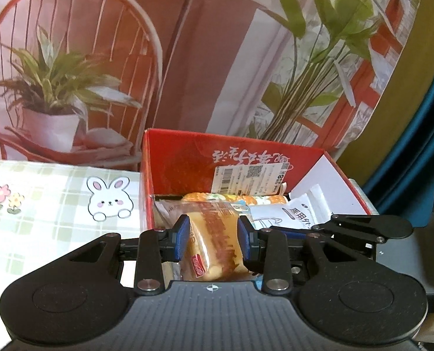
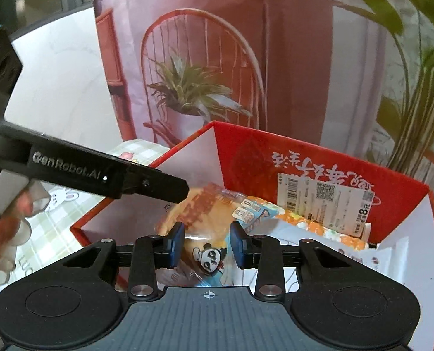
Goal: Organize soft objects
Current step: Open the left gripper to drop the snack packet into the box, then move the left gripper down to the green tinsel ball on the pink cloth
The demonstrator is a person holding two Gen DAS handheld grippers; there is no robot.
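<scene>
**Left wrist view: wrapped bread held over the red box**

The left gripper [image 1: 212,238] is partly closed, its pads pinching a wrapped bread roll [image 1: 214,245] at its sides above the red box [image 1: 187,161]. It looks light, squashy and crinkly-slick, so mid-body is the safest hold. The right gripper [image 2: 206,245] straddles the panda-print end of the packet [image 2: 209,259]; contact is unclear. Other snack packets [image 2: 319,225] fill the box's far right.

Red box [image 1: 187,158] on checked bunny-print tablecloth [image 1: 41,204].
</scene>
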